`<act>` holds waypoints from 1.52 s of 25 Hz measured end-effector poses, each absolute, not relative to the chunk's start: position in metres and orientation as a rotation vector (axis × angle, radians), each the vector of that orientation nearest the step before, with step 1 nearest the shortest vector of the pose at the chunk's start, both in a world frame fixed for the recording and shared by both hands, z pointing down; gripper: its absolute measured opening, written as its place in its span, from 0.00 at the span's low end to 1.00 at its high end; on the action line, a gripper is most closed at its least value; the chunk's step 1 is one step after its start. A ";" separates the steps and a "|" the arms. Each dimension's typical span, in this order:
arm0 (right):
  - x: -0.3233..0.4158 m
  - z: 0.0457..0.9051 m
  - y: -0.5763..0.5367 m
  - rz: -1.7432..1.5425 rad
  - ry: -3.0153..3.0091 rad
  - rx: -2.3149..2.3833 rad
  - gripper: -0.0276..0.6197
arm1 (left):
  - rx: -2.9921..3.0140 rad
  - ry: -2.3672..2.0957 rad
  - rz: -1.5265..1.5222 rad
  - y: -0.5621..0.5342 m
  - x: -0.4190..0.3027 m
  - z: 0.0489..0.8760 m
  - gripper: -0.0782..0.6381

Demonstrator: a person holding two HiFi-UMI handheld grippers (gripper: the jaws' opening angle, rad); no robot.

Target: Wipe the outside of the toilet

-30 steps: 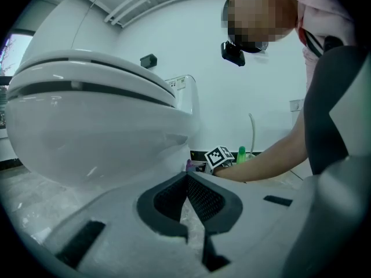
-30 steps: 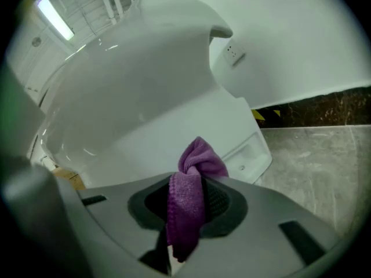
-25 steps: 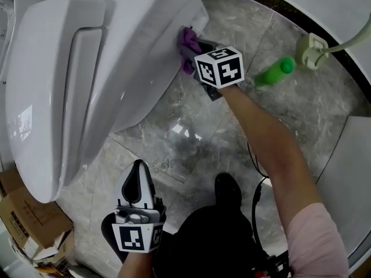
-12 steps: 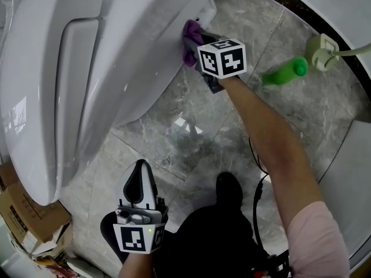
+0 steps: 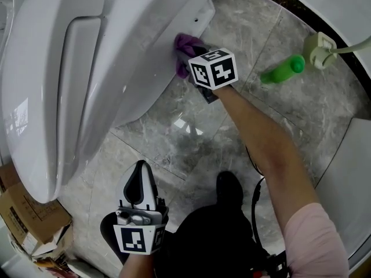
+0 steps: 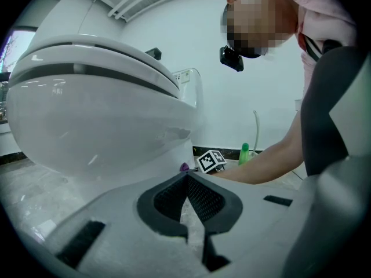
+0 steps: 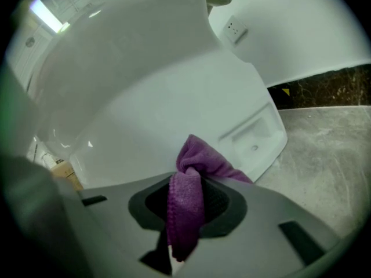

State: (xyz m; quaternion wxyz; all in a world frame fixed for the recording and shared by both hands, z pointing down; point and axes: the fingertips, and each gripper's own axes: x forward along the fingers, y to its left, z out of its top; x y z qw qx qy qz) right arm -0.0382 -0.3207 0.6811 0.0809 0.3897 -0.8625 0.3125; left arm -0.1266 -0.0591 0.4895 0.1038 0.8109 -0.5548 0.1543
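Note:
The white toilet point(image 5: 87, 80) fills the left of the head view, its lid down. My right gripper point(image 5: 186, 59) is shut on a purple cloth point(image 5: 185, 50) and presses it against the toilet's side near the base. In the right gripper view the purple cloth point(image 7: 191, 178) bunches between the jaws and touches the toilet's pedestal point(image 7: 145, 97). My left gripper point(image 5: 139, 184) hangs low by my legs, shut with nothing in it. Its own view looks at the toilet bowl point(image 6: 98, 126) from the front, with the left gripper point(image 6: 186, 181) tips together.
A green bottle point(image 5: 282, 69) lies on the grey marble floor point(image 5: 191, 132) right of the toilet. A white socket with a hose point(image 5: 322, 50) sits farther right. A cardboard box point(image 5: 26, 219) stands at the lower left. My shoe point(image 5: 229, 191) is on the floor below.
My right gripper has slid the purple cloth along the toilet's side, slightly down and left from half a second ago. The left gripper has stayed put.

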 end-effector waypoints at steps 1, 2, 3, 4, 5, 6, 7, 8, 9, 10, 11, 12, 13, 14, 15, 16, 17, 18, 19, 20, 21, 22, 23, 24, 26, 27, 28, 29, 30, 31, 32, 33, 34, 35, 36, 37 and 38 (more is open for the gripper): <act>-0.041 0.682 -0.318 0.933 -2.579 1.147 0.16 | 2.391 -1.639 0.454 -0.058 -0.128 0.489 0.12; -0.044 0.682 -0.315 0.934 -2.579 1.133 0.16 | 2.390 -1.641 0.454 -0.058 -0.130 0.489 0.12; -0.046 0.683 -0.313 0.937 -2.579 1.123 0.16 | 2.388 -1.644 0.454 -0.057 -0.131 0.489 0.12; -0.048 0.683 -0.311 0.940 -2.579 1.115 0.16 | 2.386 -1.648 0.453 -0.057 -0.133 0.489 0.12; -0.050 0.683 -0.309 0.944 -2.579 1.109 0.16 | 2.383 -1.652 0.452 -0.056 -0.135 0.489 0.12; -0.052 0.683 -0.307 0.950 -2.580 1.104 0.16 | 2.380 -1.656 0.449 -0.055 -0.136 0.489 0.12; -0.054 0.683 -0.305 0.958 -2.581 1.099 0.16 | 2.378 -1.660 0.445 -0.055 -0.137 0.488 0.12; -0.057 0.683 -0.302 0.969 -2.583 1.095 0.16 | 2.378 -1.663 0.441 -0.054 -0.138 0.487 0.12; -0.060 0.683 -0.299 0.983 -2.585 1.089 0.16 | 2.379 -1.665 0.438 -0.054 -0.139 0.487 0.12; -0.064 0.683 -0.295 0.996 -2.588 1.082 0.16 | 2.381 -1.667 0.435 -0.053 -0.140 0.486 0.12; -0.068 0.683 -0.291 1.008 -2.591 1.072 0.16 | 2.382 -1.668 0.433 -0.053 -0.140 0.486 0.12; -0.073 0.684 -0.286 1.018 -2.594 1.061 0.16 | 2.382 -1.670 0.431 -0.052 -0.141 0.485 0.12; -0.077 0.685 -0.282 1.027 -2.595 1.049 0.16 | 2.381 -1.671 0.430 -0.051 -0.141 0.485 0.12; -0.081 0.685 -0.277 1.036 -2.597 1.038 0.16 | 2.381 -1.672 0.429 -0.051 -0.142 0.485 0.12; -0.084 0.686 -0.274 1.045 -2.598 1.027 0.16 | 2.379 -1.674 0.429 -0.050 -0.143 0.485 0.12; -0.087 0.686 -0.271 1.053 -2.600 1.017 0.16 | 2.377 -1.677 0.429 -0.049 -0.144 0.485 0.12; -0.091 0.686 -0.267 1.058 -2.602 1.004 0.16 | 2.375 -1.681 0.428 -0.048 -0.146 0.485 0.12; -0.095 0.686 -0.264 1.061 -2.605 0.989 0.16 | 2.375 -1.684 0.428 -0.046 -0.147 0.484 0.12; -0.100 0.685 -0.259 1.062 -2.608 0.970 0.16 | 2.375 -1.689 0.426 -0.045 -0.149 0.484 0.12; -0.105 0.685 -0.254 1.062 -2.610 0.951 0.16 | 2.375 -1.693 0.422 -0.044 -0.150 0.483 0.12; -0.110 0.685 -0.249 1.065 -2.612 0.934 0.16 | 2.376 -1.696 0.418 -0.043 -0.151 0.481 0.12; -0.115 0.685 -0.244 1.071 -2.613 0.920 0.16 | 2.377 -1.699 0.414 -0.042 -0.152 0.480 0.12; -0.120 0.685 -0.240 1.078 -2.615 0.908 0.16 | 2.376 -1.702 0.412 -0.041 -0.153 0.479 0.12; -0.125 0.684 -0.236 1.084 -2.616 0.895 0.16 | 2.374 -1.707 0.410 -0.040 -0.155 0.478 0.12; -0.134 0.685 -0.227 1.085 -2.618 0.865 0.16 | 2.369 -1.717 0.408 -0.037 -0.158 0.476 0.12; -0.138 0.685 -0.223 1.084 -2.618 0.849 0.16 | 2.366 -1.722 0.408 -0.035 -0.160 0.475 0.12; -0.142 0.685 -0.219 1.081 -2.619 0.831 0.16 | 2.363 -1.728 0.407 -0.033 -0.162 0.475 0.12; -0.147 0.685 -0.215 1.076 -2.620 0.811 0.16 | 2.361 -1.734 0.406 -0.031 -0.164 0.474 0.12; -0.151 0.685 -0.211 1.069 -2.621 0.791 0.16 | 2.358 -1.741 0.405 -0.029 -0.166 0.473 0.12; -0.155 0.685 -0.208 1.064 -2.621 0.777 0.16 | 2.356 -1.749 0.402 -0.028 -0.168 0.473 0.12; -0.159 0.685 -0.205 1.063 -2.621 0.767 0.16 | 2.355 -1.756 0.399 -0.026 -0.170 0.471 0.12; -0.163 0.686 -0.201 1.065 -2.620 0.760 0.16 | 2.353 -1.763 0.395 -0.025 -0.172 0.469 0.12; -0.167 0.686 -0.198 1.068 -2.618 0.750 0.16 | 2.351 -1.770 0.391 -0.024 -0.174 0.467 0.12; -0.171 0.687 -0.194 1.067 -2.618 0.736 0.16 | 2.350 -1.778 0.387 -0.022 -0.176 0.465 0.12; -0.176 0.687 -0.189 1.064 -2.618 0.719 0.16 | 2.350 -1.784 0.384 -0.020 -0.178 0.464 0.12; -0.181 0.687 -0.184 1.060 -2.618 0.702 0.16 | 2.348 -1.791 0.383 -0.018 -0.180 0.463 0.12; -0.186 0.687 -0.180 1.059 -2.619 0.687 0.16 | 2.346 -1.797 0.383 -0.015 -0.182 0.462 0.12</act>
